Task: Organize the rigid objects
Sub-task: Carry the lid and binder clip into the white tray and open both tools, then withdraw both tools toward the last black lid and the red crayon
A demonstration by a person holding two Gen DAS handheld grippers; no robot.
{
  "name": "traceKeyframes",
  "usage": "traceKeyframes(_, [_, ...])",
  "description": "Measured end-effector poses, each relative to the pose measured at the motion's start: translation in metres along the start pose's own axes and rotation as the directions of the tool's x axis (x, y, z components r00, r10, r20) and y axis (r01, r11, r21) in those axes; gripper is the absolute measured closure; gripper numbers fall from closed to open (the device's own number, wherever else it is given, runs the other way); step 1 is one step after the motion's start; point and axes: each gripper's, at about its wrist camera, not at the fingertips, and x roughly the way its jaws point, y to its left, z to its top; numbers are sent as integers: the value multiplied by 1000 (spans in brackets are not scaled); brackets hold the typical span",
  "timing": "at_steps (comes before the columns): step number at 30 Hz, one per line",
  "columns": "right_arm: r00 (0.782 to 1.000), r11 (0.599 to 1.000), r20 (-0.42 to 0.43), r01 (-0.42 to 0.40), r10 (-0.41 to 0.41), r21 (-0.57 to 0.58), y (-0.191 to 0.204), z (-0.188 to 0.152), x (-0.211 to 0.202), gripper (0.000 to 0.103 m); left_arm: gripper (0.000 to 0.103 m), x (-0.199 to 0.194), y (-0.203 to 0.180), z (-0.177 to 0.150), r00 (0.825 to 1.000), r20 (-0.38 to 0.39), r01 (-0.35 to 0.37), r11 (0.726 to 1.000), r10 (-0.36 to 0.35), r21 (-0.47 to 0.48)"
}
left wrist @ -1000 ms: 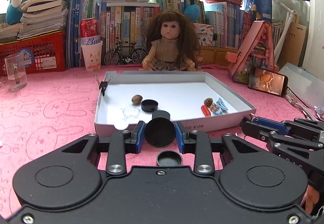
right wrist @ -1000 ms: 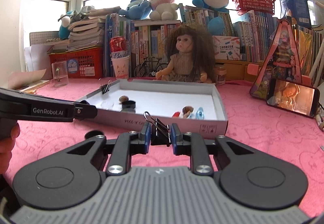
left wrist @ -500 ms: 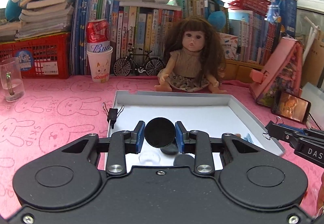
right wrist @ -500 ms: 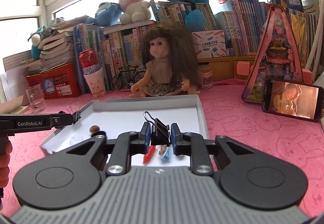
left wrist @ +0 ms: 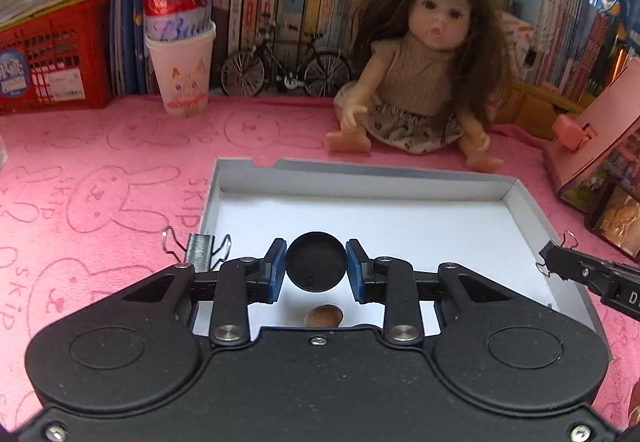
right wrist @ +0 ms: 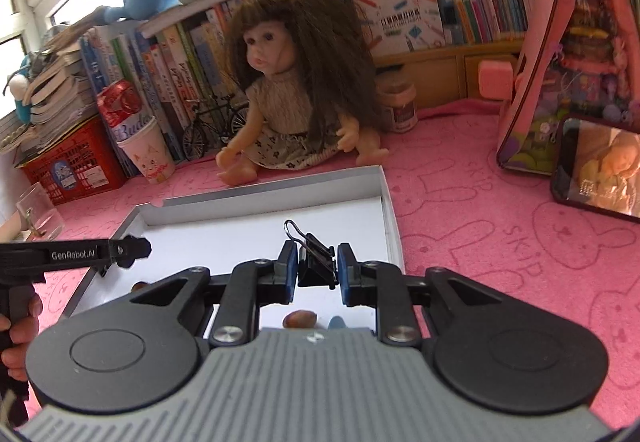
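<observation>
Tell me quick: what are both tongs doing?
Left tongs: closed on a round black plastic cap.
Right tongs: closed on a black metal binder clip.

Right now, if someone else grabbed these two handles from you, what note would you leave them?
Left tongs: shut on a round black cap, above the white tray.
Right tongs: shut on a black binder clip, also over the tray.
In the tray: a brown nut. Another binder clip sits on its left rim.
Left to do: set both held items down in the tray.
</observation>
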Motion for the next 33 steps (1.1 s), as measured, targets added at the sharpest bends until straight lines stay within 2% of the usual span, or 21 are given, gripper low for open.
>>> traceKeyframes(5, [998,999,-58,28,-27,16,-3,2,18,78,73,19,2,1,998,-52,-30,999,29,-22])
traceKeyframes(17, [993,998,-106,50,-52,-26,-1,-4,29,78,73,16,-10,-8,999,-5,-53,998,53,45])
traceKeyframes(19, [993,998,-103,55,-58,-33,1,-4,28,74,72,14,-11,-10,998,-1,-66,996,66,54])
traceKeyframes(21, [995,999,-93,46,-48,-19,1,-5,25,73,65,11,-11,-10,998,0,-69,997,69,45])
traceKeyframes(23, [996,999,-80,39,-40,-22,3,-6,21,54,57,6,-11,-11,997,11,-73,996,73,42])
traceKeyframes(26, [997,997,-60,40,-44,-68,9,-8,12,49,44,-6,-13,-15,993,61,-104,994,101,45])
traceKeyframes(33, [999,984,7,47,-47,-173,29,-13,-15,38,35,-39,-15,-28,989,131,-81,996,75,48])
